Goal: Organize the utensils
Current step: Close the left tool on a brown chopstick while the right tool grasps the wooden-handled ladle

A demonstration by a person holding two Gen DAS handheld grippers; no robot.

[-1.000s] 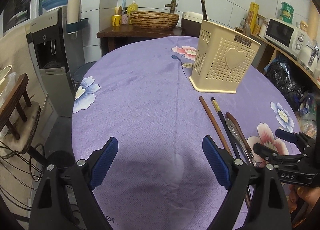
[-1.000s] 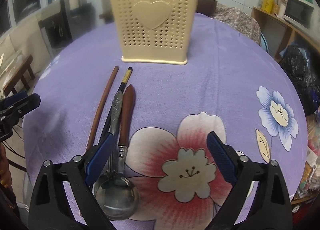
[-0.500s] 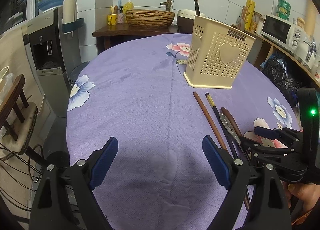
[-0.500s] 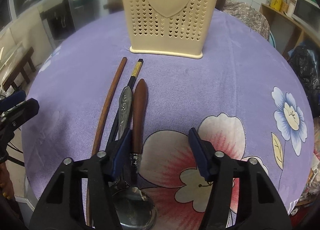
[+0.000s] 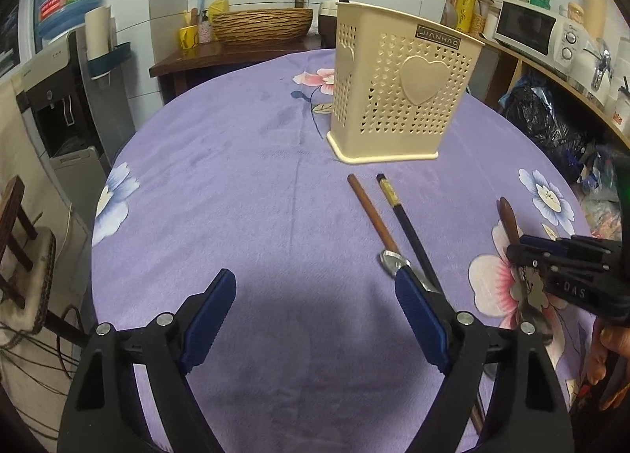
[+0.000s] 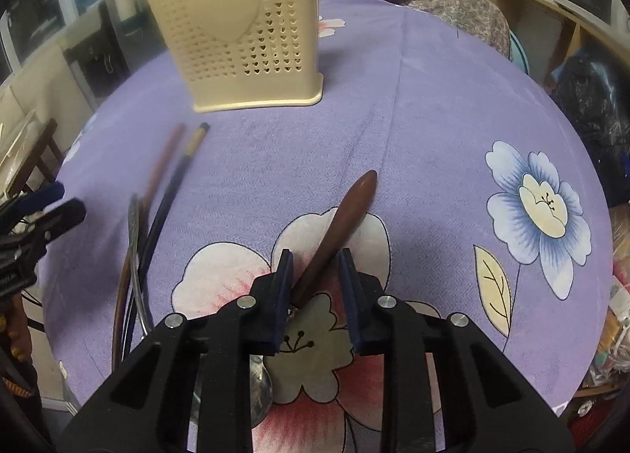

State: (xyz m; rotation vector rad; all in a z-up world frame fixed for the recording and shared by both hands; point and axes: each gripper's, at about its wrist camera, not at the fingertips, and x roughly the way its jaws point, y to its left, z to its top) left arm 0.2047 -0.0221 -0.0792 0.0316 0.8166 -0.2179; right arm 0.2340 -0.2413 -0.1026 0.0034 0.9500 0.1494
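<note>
The worktop [image 6: 453, 130], under a purple flowered cloth, carries a cream perforated holder [image 6: 240, 39] standing upright at its far side. Near its base lie a brown chopstick [image 5: 372, 212] and a black chopstick [image 5: 405, 220]. The left gripper [image 5: 315, 319] hovers, jaws wide apart and empty. The right gripper [image 6: 315, 287] has just been closing its jaws, now clamped on the wooden-handled spoon [image 6: 338, 232] over the pink flower.

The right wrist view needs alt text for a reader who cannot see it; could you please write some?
The right tool has just been closing around the brown wooden handle of a spoon lying on a purple flowered tablecloth. A cream perforated utensil holder stands beyond, with chopsticks and another metal utensil at left.
</note>
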